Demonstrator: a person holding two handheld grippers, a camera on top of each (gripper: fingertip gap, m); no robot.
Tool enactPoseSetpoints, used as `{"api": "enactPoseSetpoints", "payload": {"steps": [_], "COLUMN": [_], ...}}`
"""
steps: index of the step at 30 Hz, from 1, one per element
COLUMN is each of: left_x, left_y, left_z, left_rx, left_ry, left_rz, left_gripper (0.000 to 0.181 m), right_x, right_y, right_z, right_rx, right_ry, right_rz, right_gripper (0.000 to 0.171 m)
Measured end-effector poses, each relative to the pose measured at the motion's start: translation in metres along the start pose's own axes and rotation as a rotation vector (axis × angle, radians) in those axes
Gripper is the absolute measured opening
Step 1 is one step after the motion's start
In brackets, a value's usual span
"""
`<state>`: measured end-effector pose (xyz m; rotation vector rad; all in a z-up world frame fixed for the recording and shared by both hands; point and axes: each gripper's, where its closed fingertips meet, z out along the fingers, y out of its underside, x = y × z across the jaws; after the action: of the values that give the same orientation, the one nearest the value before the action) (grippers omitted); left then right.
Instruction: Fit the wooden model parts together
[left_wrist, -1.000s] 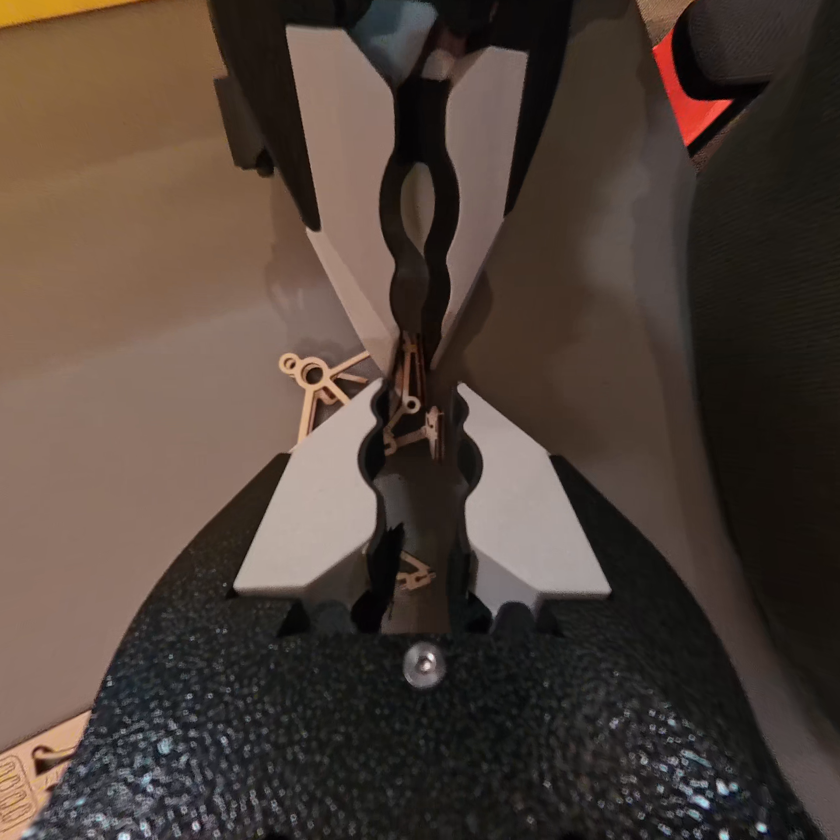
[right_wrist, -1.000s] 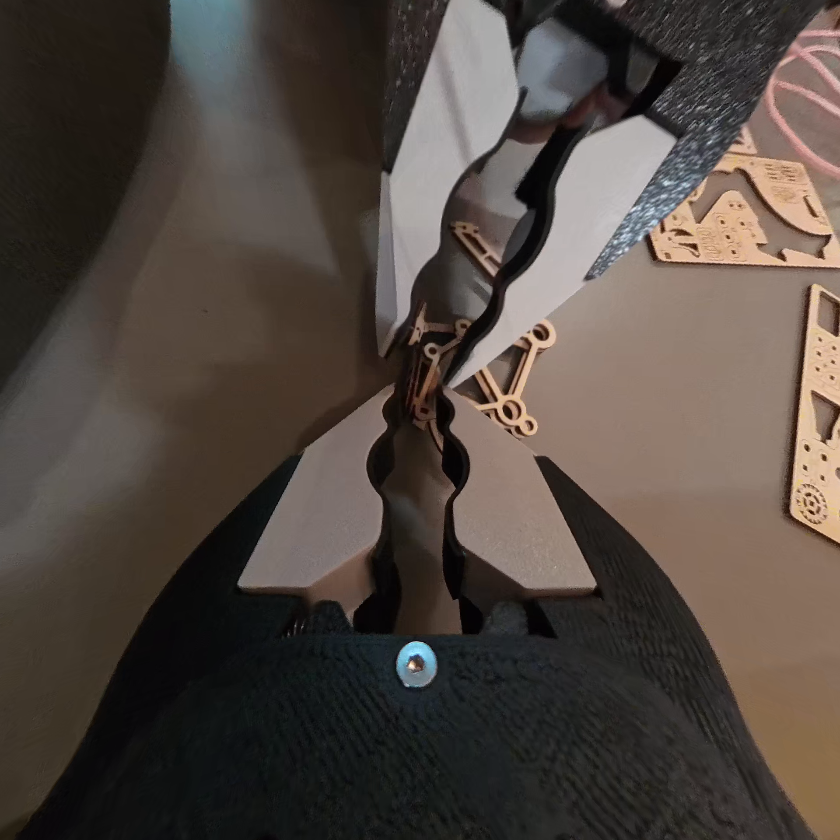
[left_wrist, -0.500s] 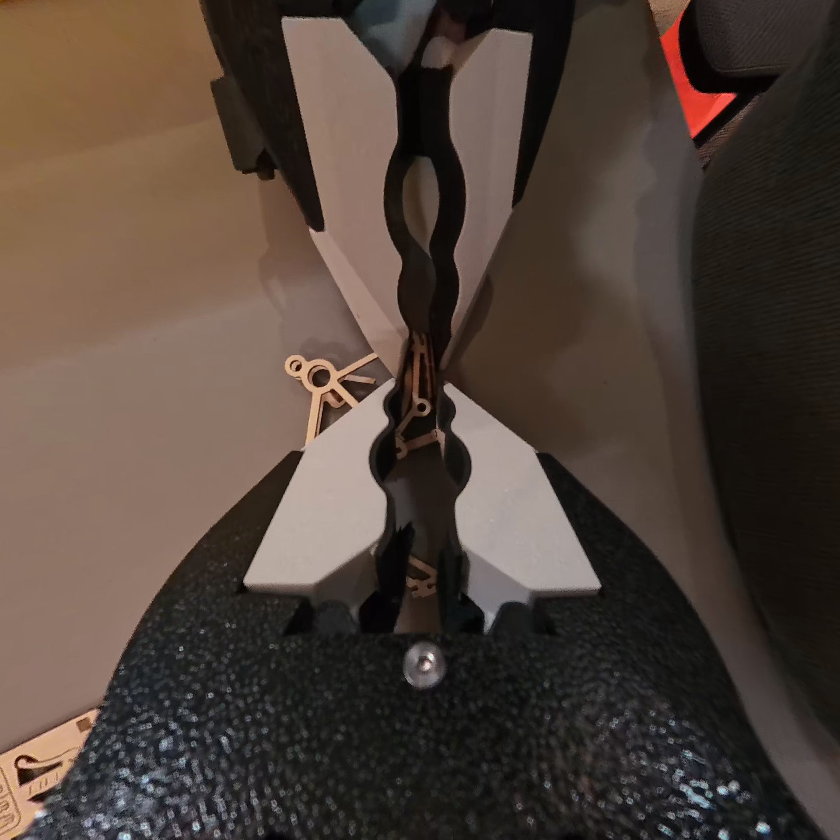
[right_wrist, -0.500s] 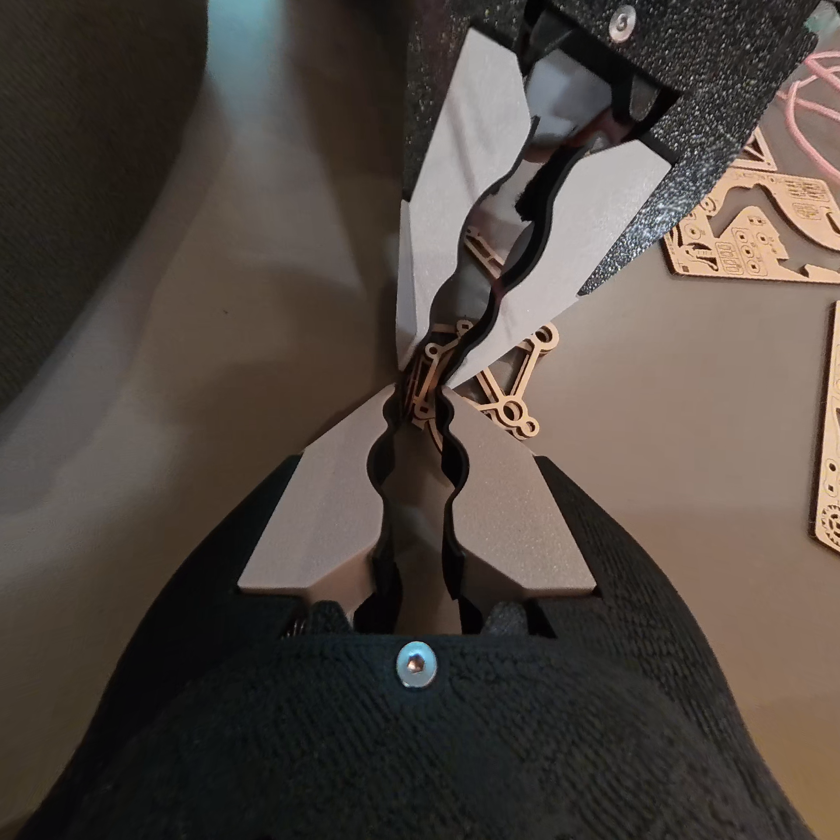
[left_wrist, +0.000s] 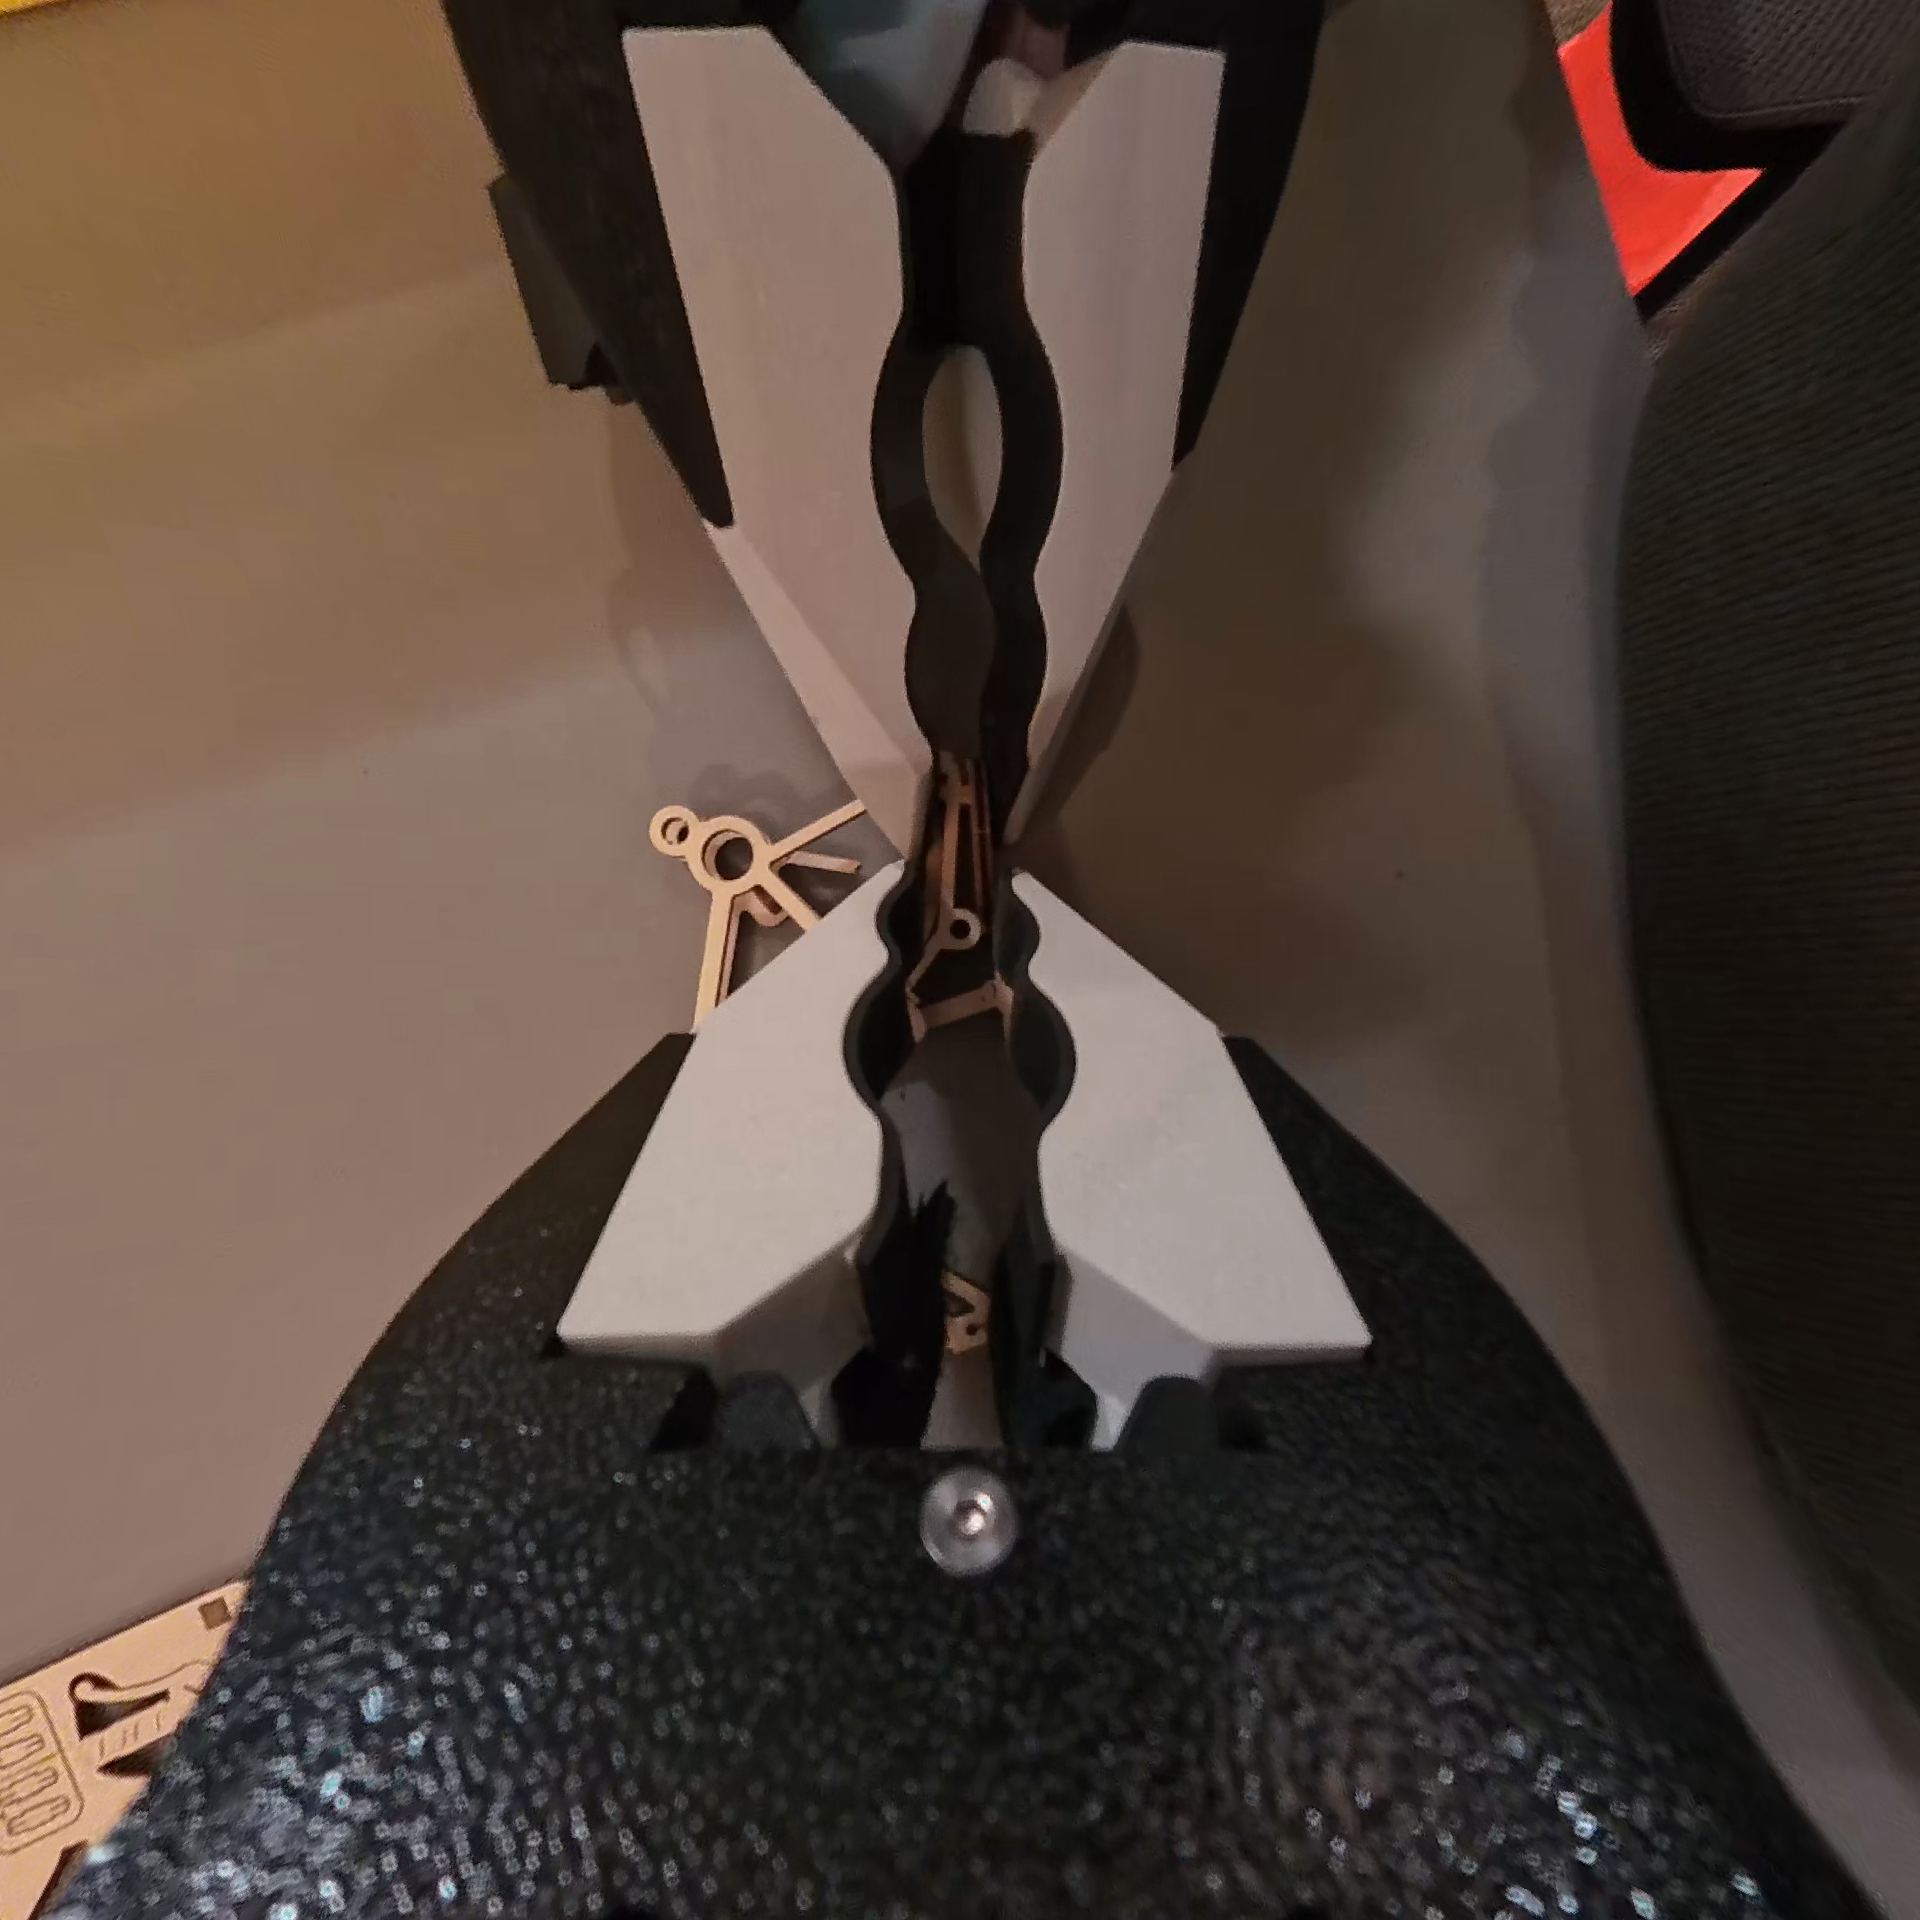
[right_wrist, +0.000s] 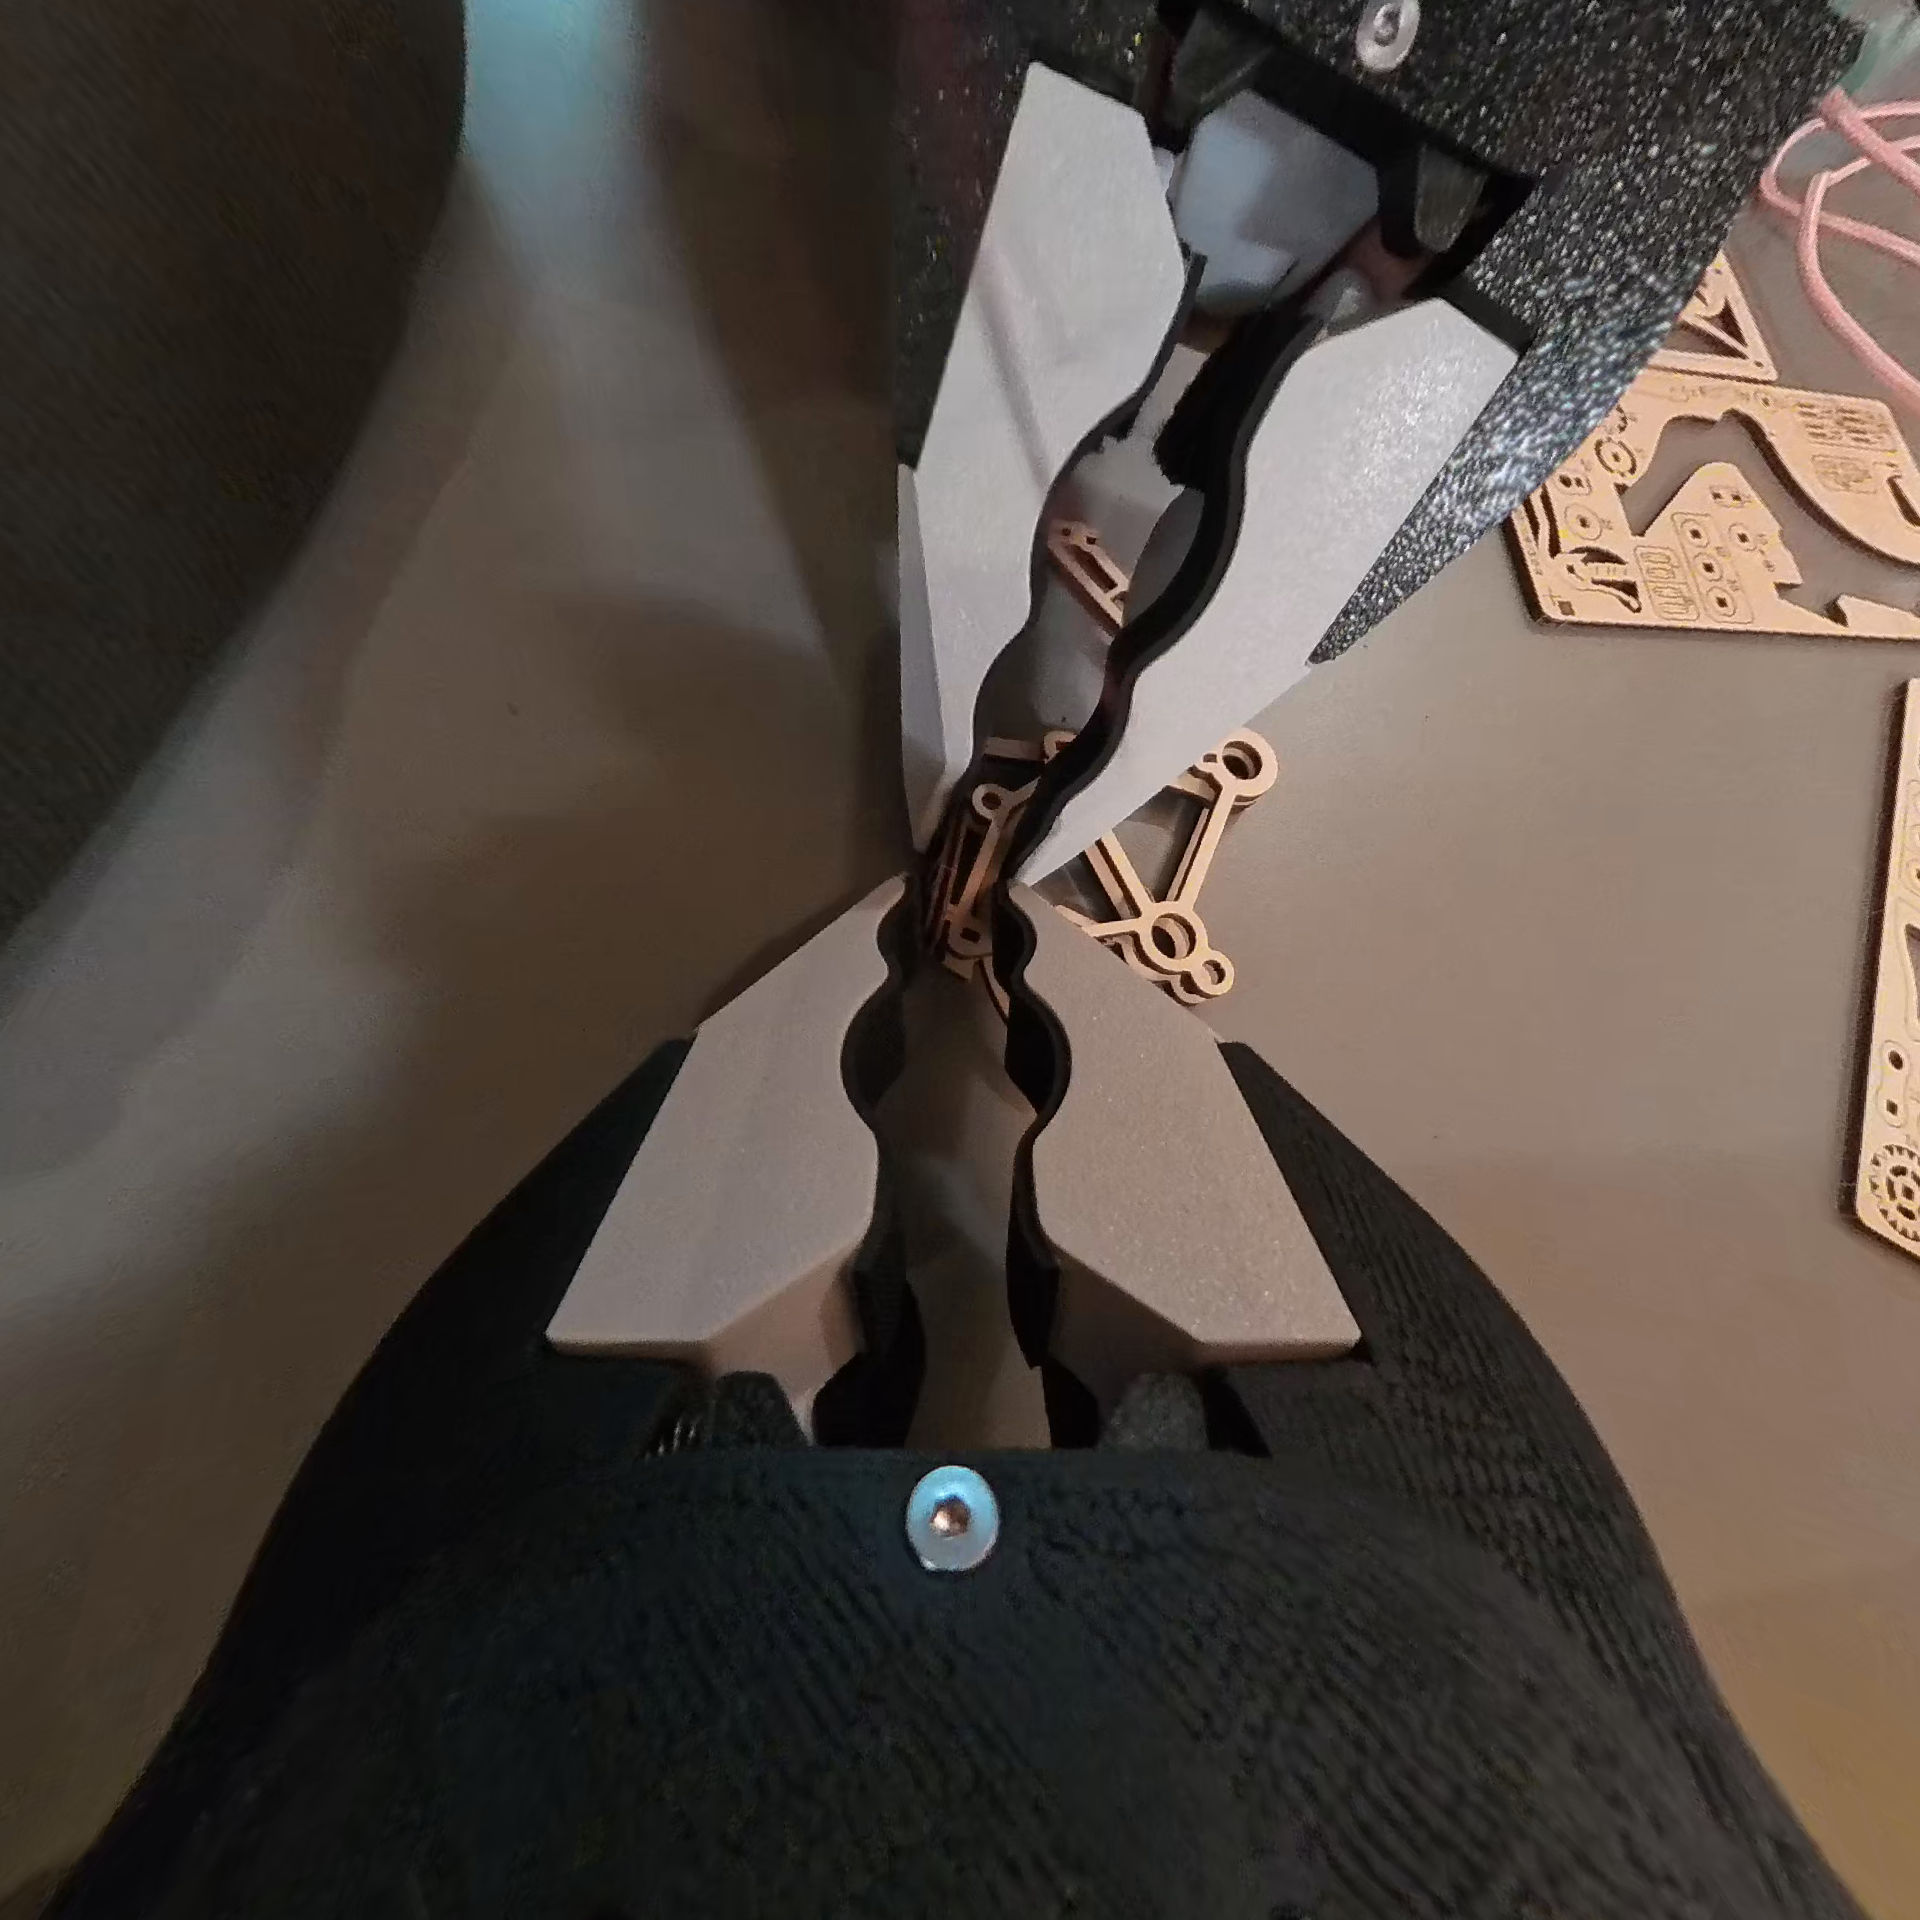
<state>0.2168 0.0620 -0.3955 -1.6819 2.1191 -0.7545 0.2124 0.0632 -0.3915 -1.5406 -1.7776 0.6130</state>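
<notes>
The two grippers meet tip to tip just above the table. In the left wrist view my left gripper (left_wrist: 956, 904) is shut on a thin wooden truss part (left_wrist: 951, 940). My right gripper (left_wrist: 966, 805) comes in from above and is shut on the same cluster of wooden parts. A ringed end of the truss (left_wrist: 727, 862) sticks out to the left. In the right wrist view my right gripper (right_wrist: 956, 920) pinches the wooden parts (right_wrist: 966, 873). The left gripper (right_wrist: 982, 831) reaches in from the upper right. The layered truss (right_wrist: 1174, 914) juts out to the right. How the parts join is hidden by the fingers.
Laser-cut wooden sheets lie on the grey table (right_wrist: 1455, 935) at the right (right_wrist: 1714, 520), at the right edge (right_wrist: 1901, 1039), and at the bottom left of the left wrist view (left_wrist: 62, 1756). A pink cable (right_wrist: 1849, 177) lies at the back. A dark chair (left_wrist: 1766, 935) stands close by.
The two grippers have drawn closer tip to tip. My left jaws have narrowed around the wooden part. In the right wrist view the left gripper has shifted slightly right.
</notes>
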Motion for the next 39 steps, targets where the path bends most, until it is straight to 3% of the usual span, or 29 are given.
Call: {"api": "enactPoseSetpoints", "payload": {"steps": [1, 21, 26, 33, 39], "left_x": [0.000, -0.001, -0.016, -0.051, -0.078], "left_y": [0.000, -0.002, -0.003, -0.031, -0.041], "left_z": [0.000, 0.000, -0.003, -0.049, -0.090], "left_rx": [0.001, 0.033, 0.070, 0.392, 0.653], "left_ry": [0.001, 0.040, -0.004, 0.029, 0.116], "left_rz": [-0.001, -0.050, -0.090, -0.278, -0.471], "left_gripper": [0.010, 0.010, 0.010, 0.011, 0.011], "right_x": [0.000, 0.001, 0.005, 0.049, 0.066], "right_y": [0.000, 0.001, 0.002, -0.029, -0.050], "right_z": [0.000, 0.000, -0.003, -0.040, -0.078], "right_rx": [-0.002, 0.010, 0.016, 0.257, 0.437], "right_ry": [0.000, -0.018, -0.008, 0.308, 0.519], "right_rz": [0.004, 0.065, 0.076, -0.003, -0.058], "right_gripper": [0.011, 0.011, 0.036, 0.043, 0.035]}}
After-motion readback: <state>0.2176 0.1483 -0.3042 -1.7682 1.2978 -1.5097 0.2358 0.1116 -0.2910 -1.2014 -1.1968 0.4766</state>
